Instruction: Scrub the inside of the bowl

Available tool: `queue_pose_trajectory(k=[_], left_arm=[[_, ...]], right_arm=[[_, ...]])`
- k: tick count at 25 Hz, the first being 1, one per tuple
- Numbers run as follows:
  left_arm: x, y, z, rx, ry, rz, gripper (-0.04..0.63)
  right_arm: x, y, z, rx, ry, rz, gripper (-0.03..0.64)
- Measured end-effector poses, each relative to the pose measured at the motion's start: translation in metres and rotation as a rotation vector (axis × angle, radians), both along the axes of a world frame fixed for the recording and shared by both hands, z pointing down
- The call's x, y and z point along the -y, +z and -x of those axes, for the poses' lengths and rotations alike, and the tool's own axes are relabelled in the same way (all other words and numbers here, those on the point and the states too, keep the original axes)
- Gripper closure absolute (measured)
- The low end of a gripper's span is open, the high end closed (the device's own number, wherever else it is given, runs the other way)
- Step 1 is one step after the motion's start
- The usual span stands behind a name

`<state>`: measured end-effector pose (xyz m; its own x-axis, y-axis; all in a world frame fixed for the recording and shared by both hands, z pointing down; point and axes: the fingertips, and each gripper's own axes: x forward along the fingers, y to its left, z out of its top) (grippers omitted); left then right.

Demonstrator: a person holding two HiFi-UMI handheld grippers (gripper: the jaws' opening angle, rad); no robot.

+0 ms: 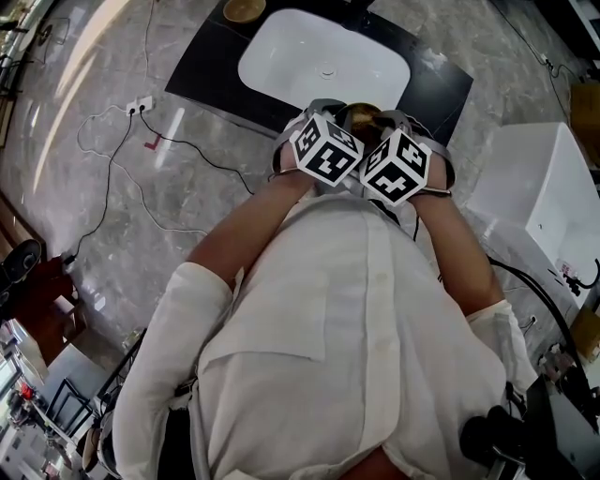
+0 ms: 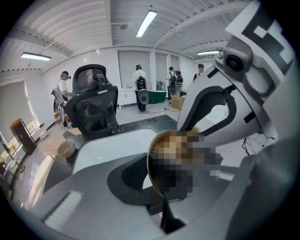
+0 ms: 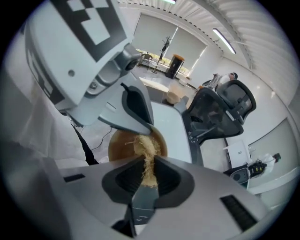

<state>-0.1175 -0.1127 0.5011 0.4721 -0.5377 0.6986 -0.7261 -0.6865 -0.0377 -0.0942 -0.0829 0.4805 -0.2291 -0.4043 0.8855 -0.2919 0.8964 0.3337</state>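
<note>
A brown wooden bowl (image 1: pixel 364 116) is held up on edge between my two grippers, over the near side of a white sink (image 1: pixel 323 66). My left gripper (image 2: pixel 157 187) is shut on the bowl's rim (image 2: pixel 151 164); a mosaic patch covers the bowl's inside in that view. My right gripper (image 3: pixel 147 174) is shut on a straw-coloured fibre scrubber (image 3: pixel 146 152), whose tuft touches the inside of the bowl (image 3: pixel 121 146). In the head view the two marker cubes, left (image 1: pixel 325 150) and right (image 1: pixel 397 167), sit side by side and hide the jaws.
The sink is set in a black countertop (image 1: pixel 441 89); a second wooden bowl (image 1: pixel 242 9) stands at its far left corner. A white box (image 1: pixel 544 187) is to the right. Cables (image 1: pixel 122 178) cross the marble floor. A black office chair (image 2: pixel 93 105) stands beyond the sink, with people further back.
</note>
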Motion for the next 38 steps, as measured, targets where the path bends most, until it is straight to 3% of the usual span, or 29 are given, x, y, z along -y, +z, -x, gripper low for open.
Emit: queue_pose_trajectory(k=[12, 18, 23, 32, 34, 38], left_arm=[[0.002, -0.003, -0.012, -0.01, 0.011, -0.007, 0.578], [0.008, -0.003, -0.02, -0.045, -0.01, 0.014, 0.578], [0.015, -0.004, -0.026, -0.181, -0.075, 0.103, 0.58], [0.038, -0.012, -0.023, -0.292, -0.193, 0.17, 0.58], [0.038, -0.015, -0.028, -0.38, -0.21, 0.225, 0.581], [0.033, -0.024, -0.04, -0.63, -0.2, 0.343, 0.581]], right_arm=[[-0.023, 0.029, -0.022, 0.034, 0.09, 0.164, 0.566], [-0.032, 0.031, -0.013, 0.153, 0.067, 0.24, 0.566], [-0.016, 0.008, -0.02, 0.391, 0.144, 0.287, 0.566], [0.018, -0.057, -0.058, 0.645, 0.099, 0.17, 0.566], [0.029, -0.079, -0.075, 0.727, 0.088, 0.123, 0.566], [0.049, -0.104, -0.11, 0.902, 0.109, 0.105, 0.566]])
